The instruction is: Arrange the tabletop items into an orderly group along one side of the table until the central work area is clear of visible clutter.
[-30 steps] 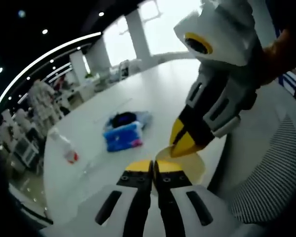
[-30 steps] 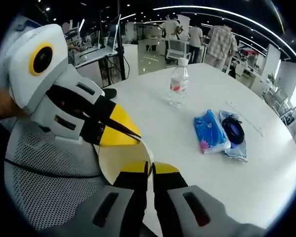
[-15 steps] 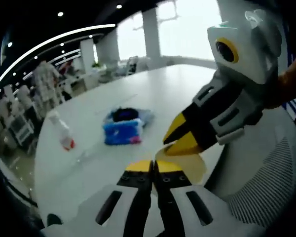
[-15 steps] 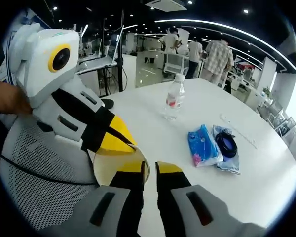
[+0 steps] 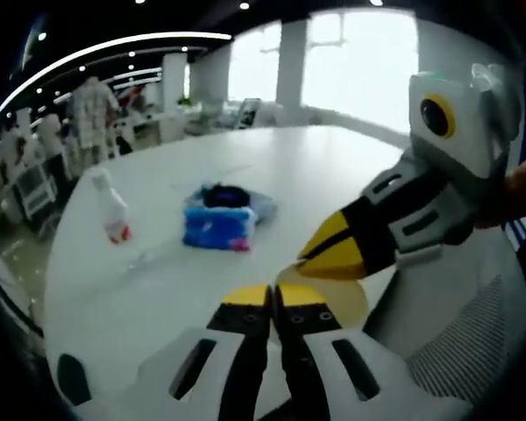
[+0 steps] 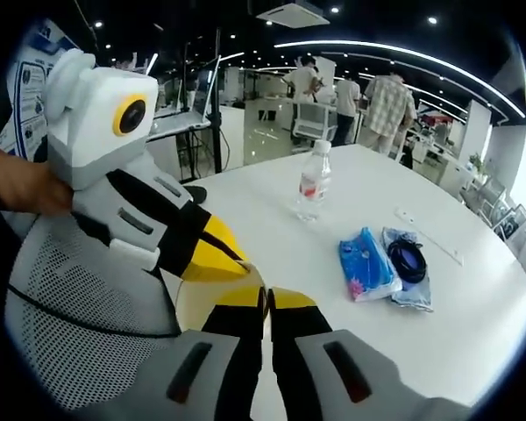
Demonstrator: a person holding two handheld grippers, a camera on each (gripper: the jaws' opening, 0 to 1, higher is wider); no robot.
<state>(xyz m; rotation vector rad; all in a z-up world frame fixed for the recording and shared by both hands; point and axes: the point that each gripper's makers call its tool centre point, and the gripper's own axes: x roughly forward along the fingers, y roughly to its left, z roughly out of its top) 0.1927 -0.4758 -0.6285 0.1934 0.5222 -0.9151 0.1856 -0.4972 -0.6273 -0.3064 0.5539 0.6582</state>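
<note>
Apparently both hand-held grippers [image 5: 272, 298] [image 6: 266, 300] closed.

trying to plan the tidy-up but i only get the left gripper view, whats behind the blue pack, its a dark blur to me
Observer: In the right gripper view it is a coiled dark cable lying on a clear bag, right beside the blue tissue pack.
Operator: anything else past that stuff
Observer: A thin white strip lies flat on the table just beyond the bag.
Operator: and the bottle, is it capped
Observer: The water bottle stands upright with a white cap on and a red label.
</note>
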